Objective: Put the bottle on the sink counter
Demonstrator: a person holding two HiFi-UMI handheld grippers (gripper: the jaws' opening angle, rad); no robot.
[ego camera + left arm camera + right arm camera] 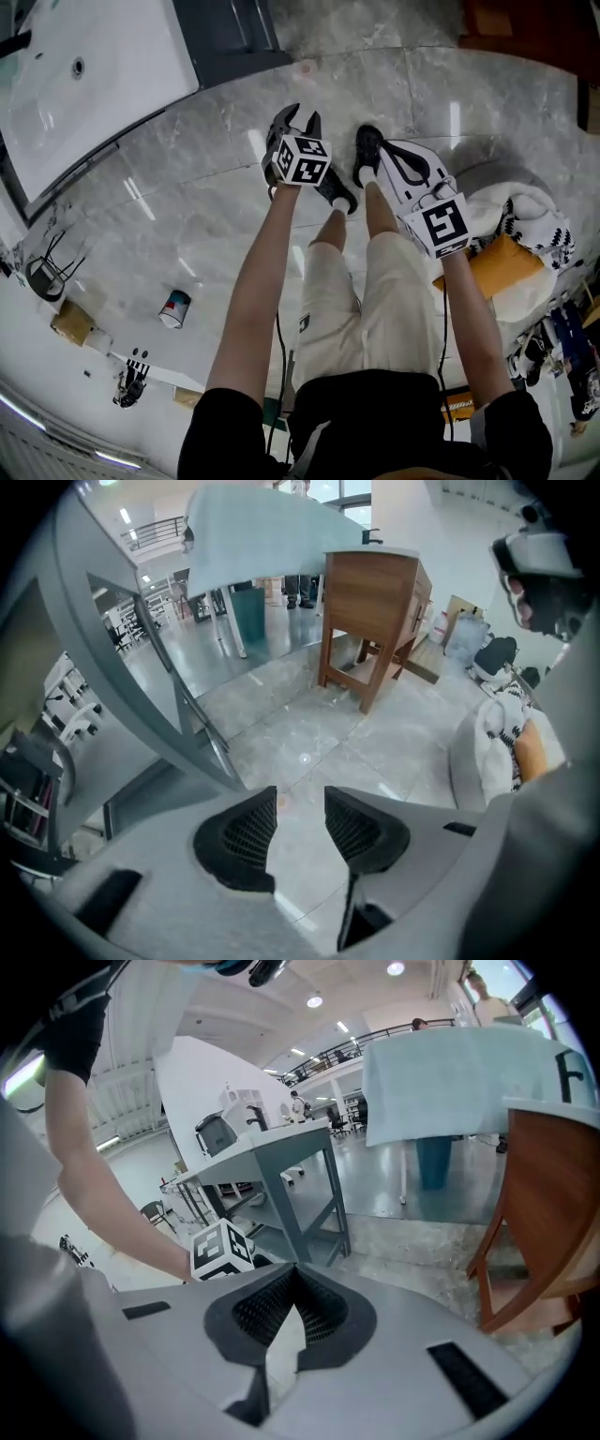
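Note:
A small bottle (174, 308) with a red and blue label lies on the marble floor at the lower left, far from both grippers. At the upper left stands the white sink counter (112, 56), with a drain hole in its basin. My left gripper (300, 118) hangs over the floor by the person's feet, and its jaws are open with nothing between them (300, 810). My right gripper (392, 150) is just to the right of it. Its pads meet at the tips (293, 1283) and hold nothing.
A grey metal frame (141, 667) holds up the sink counter. A brown wooden cabinet (375, 602) stands farther off. A white and orange cushion pile (511, 244) lies at the right. A black wire stool (47, 272) and a cardboard box (73, 322) sit at the left.

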